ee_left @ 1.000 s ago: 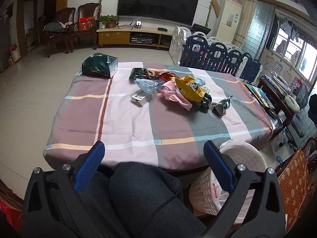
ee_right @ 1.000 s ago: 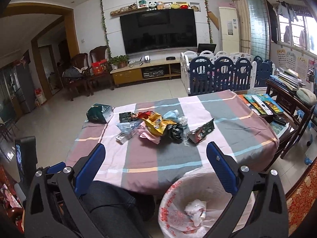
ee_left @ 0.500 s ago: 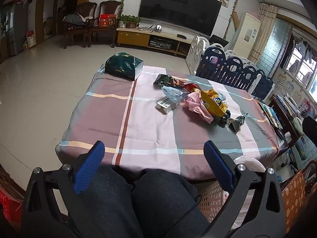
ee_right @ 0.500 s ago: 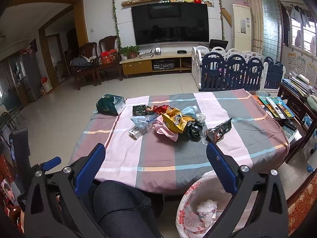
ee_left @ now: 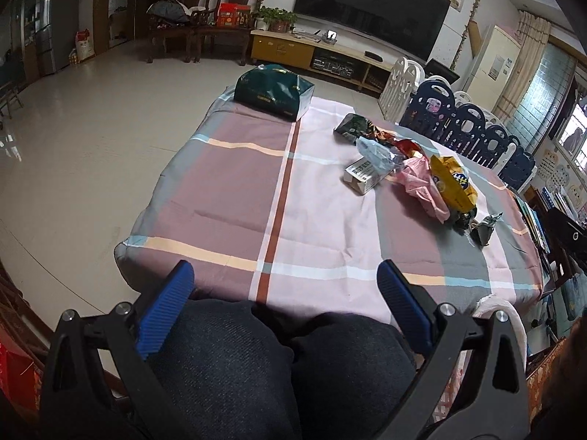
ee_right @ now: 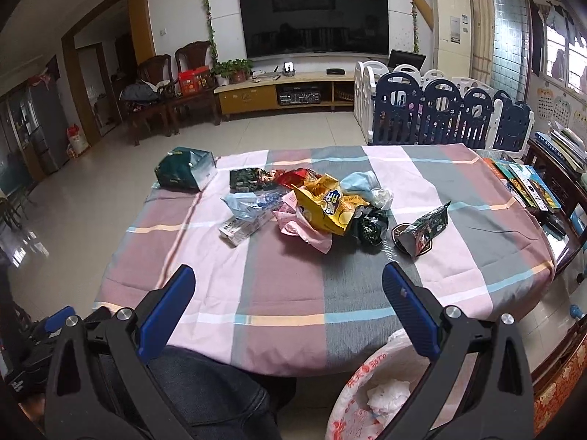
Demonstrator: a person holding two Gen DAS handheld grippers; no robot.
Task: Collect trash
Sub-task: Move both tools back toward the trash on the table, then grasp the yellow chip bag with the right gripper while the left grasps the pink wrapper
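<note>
Both cameras now look at the tabletop (ee_right: 286,293) from closer and higher than a second ago: the striped cloth fills more of each view and the trash pile sits nearer the middle, while the lined bin has slid toward the lower edge. That reads as both tools rising from the person's lap and leaning in toward the pile, so the reach is starting rather than any pick being under way.

The left gripper (ee_left: 285,288) is spread wide with nothing between its blue pads, and it hovers above the person's knees (ee_left: 279,363) at the near edge of the cloth. The right gripper (ee_right: 288,288) is likewise spread and empty, over the near edge just left of the trash bin (ee_right: 352,396), which stands on the floor against the table's near right corner and already holds some crumpled white paper.

The trash lies untouched, well apart from both grippers, in a loose heap past the middle of the cloth: a yellow chip bag (ee_right: 326,209) on top of a pink plastic bag (ee_right: 304,231), a white carton (ee_right: 238,227) under a clear blue wrapper to the left, a black crumpled bag (ee_right: 370,225) to the right, and a dark foil pouch (ee_right: 422,231) lying alone nearest the bin side. A green box (ee_right: 185,168) sits at the far left corner.

The foil pouch looks the easiest first pick for the right gripper, being separate and closest to the bin.
</note>
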